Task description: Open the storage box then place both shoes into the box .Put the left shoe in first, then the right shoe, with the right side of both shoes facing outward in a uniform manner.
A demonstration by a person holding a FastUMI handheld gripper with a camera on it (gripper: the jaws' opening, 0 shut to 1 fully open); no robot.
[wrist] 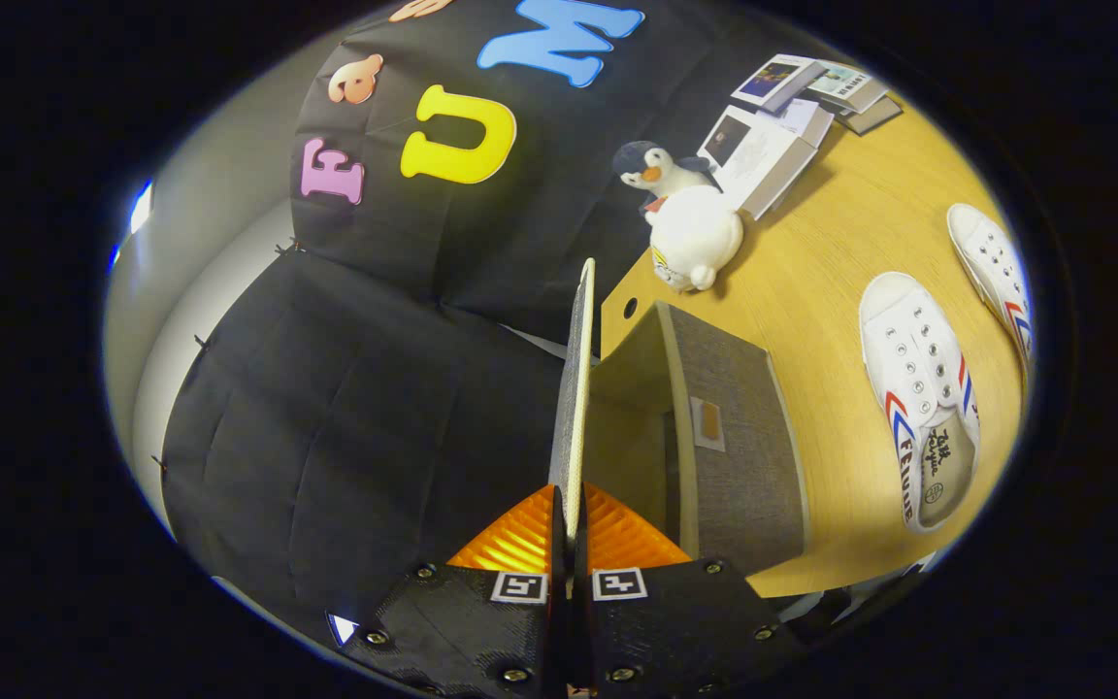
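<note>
The hand-held gripper (571,529) was clamped on the thin grey fabric-covered lid (574,388), both fingers pressing its edge, the lid standing edge-on and reaching ahead of the fingertips. Just beside the lid lay the grey fabric storage box (739,437) on the light wooden table (850,223), its open mouth turned toward the lid and a small label tab on its near wall. Beyond the box, well apart from it, a white canvas shoe with red and blue stripes (920,403) rested on the tabletop; a second matching white shoe (994,267) lay farther out. Behind the box sat a white plush penguin (685,218), with stacked booklets (782,116) past it.
</note>
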